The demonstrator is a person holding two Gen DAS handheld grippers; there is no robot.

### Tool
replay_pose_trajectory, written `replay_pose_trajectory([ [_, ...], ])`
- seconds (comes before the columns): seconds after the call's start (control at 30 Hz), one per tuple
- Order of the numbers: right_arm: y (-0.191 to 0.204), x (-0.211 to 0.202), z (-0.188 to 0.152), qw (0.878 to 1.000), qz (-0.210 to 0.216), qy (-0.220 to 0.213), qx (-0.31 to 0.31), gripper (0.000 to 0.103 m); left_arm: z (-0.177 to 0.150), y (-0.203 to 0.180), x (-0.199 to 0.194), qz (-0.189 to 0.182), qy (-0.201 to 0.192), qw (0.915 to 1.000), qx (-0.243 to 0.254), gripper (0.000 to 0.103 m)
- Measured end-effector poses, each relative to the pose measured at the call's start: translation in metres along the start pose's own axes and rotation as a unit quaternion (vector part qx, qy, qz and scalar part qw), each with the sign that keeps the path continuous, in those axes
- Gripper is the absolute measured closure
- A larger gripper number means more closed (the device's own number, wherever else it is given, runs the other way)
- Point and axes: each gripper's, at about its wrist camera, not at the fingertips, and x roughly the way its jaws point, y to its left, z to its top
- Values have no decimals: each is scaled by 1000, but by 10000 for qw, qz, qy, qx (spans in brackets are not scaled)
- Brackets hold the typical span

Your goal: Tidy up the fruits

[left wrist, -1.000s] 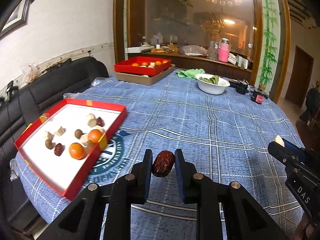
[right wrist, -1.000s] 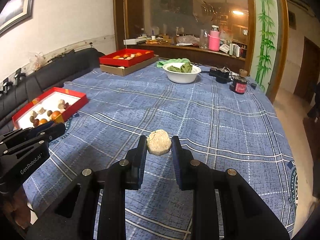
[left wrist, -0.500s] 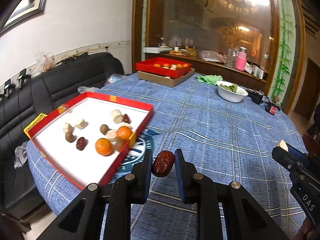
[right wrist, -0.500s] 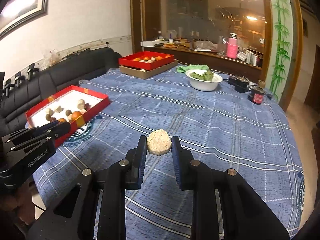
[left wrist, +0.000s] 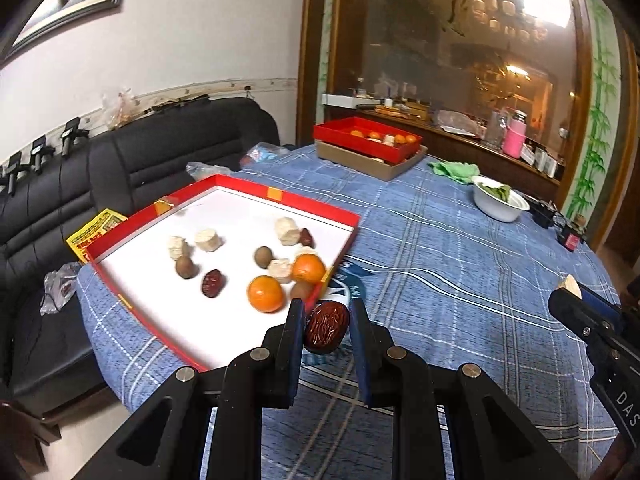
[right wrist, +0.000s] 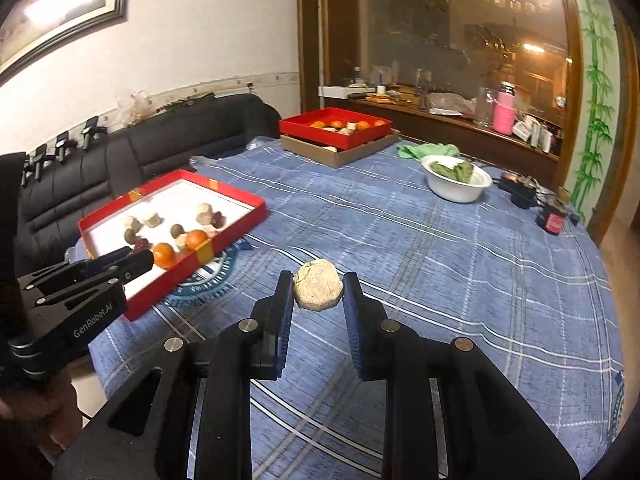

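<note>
Two tongs clamp fruit: left tongs (left wrist: 326, 326) grip a red date (left wrist: 327, 329), right tongs (right wrist: 318, 290) a beige chunk (right wrist: 318, 291).

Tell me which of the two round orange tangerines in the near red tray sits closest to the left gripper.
The round orange tangerine nearest the left gripper lies just left of its left finger; the other tangerine sits farther back by the red tray's wall.

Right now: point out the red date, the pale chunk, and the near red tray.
red date (left wrist: 326, 327), left wrist view, wrinkled front face.
pale chunk (right wrist: 318, 291), right wrist view, front face.
near red tray (left wrist: 286, 195), left wrist view, far rim.
</note>
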Motion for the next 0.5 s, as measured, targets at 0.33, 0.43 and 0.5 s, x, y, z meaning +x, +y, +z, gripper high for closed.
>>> replay_pose_trajectory([
  [0.33, 51, 20, 27, 9976, 566, -92, -377, 79, 11, 44, 12, 396, 69, 9986, -341, 82],
  [0.43, 63, 27, 35, 9965, 705, -96, -449, 79, 17, 58, 18, 534, 94, 9976, -429, 82],
  [0.5, 70, 32, 40, 9957, 774, -96, -496, 79, 20, 66, 21, 611, 95, 9969, -479, 82],
])
